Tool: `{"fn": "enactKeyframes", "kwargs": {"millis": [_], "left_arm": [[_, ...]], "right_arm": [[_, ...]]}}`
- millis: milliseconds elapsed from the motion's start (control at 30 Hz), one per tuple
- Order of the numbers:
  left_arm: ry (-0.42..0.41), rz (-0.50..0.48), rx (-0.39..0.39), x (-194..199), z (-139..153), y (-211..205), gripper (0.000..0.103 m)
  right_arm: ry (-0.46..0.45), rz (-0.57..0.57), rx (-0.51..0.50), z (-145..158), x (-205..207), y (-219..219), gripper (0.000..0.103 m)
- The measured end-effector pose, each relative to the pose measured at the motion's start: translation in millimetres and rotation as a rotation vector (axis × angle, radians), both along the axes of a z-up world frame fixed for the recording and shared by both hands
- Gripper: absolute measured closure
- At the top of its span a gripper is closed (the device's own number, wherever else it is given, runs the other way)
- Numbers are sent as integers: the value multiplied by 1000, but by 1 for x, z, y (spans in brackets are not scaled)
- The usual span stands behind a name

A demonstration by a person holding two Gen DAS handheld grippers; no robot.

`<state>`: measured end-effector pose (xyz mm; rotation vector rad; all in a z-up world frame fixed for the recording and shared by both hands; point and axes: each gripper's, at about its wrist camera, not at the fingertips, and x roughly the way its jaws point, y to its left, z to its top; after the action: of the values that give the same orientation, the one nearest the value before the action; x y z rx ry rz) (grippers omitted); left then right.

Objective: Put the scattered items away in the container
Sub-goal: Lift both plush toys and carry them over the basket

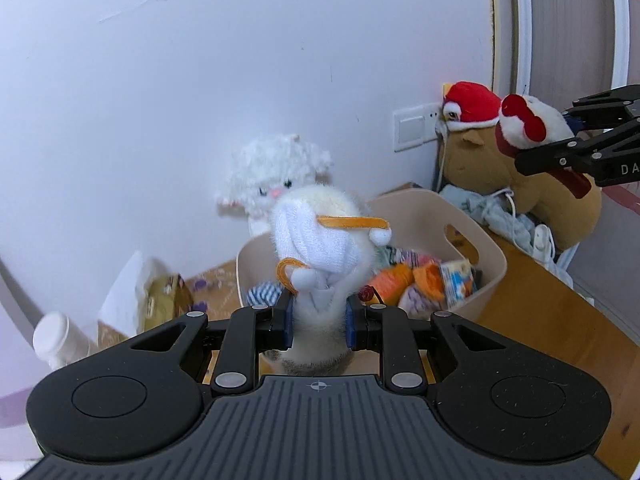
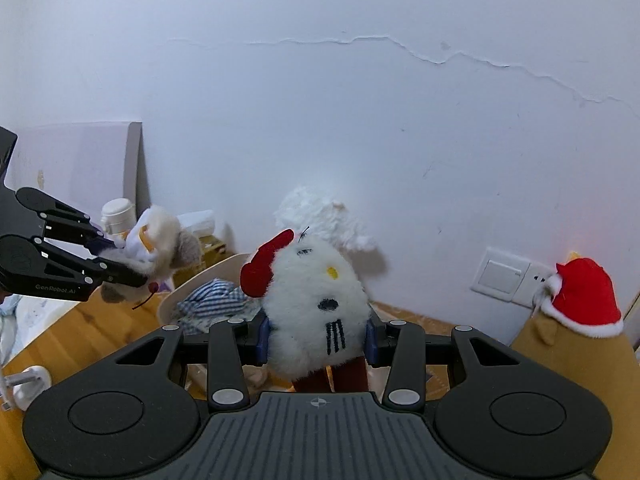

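White lettering "GenRobot.AI" stands on the side of the black left tool [image 2: 120, 264], seen from the right wrist view. In the left wrist view, the black right tool [image 1: 560, 136] shows only the white letters "DA" at the picture's edge. The print on the snack packet in the cream basket is too blurred to read.

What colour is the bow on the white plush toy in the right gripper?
Red; the bow on the white plush toy shows best in the right wrist view.
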<state>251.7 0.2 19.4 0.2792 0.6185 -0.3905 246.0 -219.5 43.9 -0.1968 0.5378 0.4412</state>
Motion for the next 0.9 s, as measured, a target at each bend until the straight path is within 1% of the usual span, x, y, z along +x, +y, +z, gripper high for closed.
{"fn": "enactKeyframes", "kwargs": {"millis": [233, 367, 467, 600, 767, 900], "left_arm": [[-29, -37, 30, 28, 6, -19, 80], [-19, -62, 59, 45, -2, -30, 80], [-6, -83, 91, 59, -13, -39, 80], [34, -74, 115, 77, -31, -46, 80], [74, -61, 153, 92, -58, -51, 80], [118, -42, 155, 99, -72, -54, 79]], "right_arm": [[11, -10, -26, -11, 33, 6, 63], [32, -20, -25, -22, 50, 11, 63], [58, -29, -38, -34, 65, 17, 63], [111, -44, -50, -55, 84, 22, 63], [186, -104, -44, -88, 103, 20, 63], [239, -127, -57, -114, 109, 21, 63]]}}
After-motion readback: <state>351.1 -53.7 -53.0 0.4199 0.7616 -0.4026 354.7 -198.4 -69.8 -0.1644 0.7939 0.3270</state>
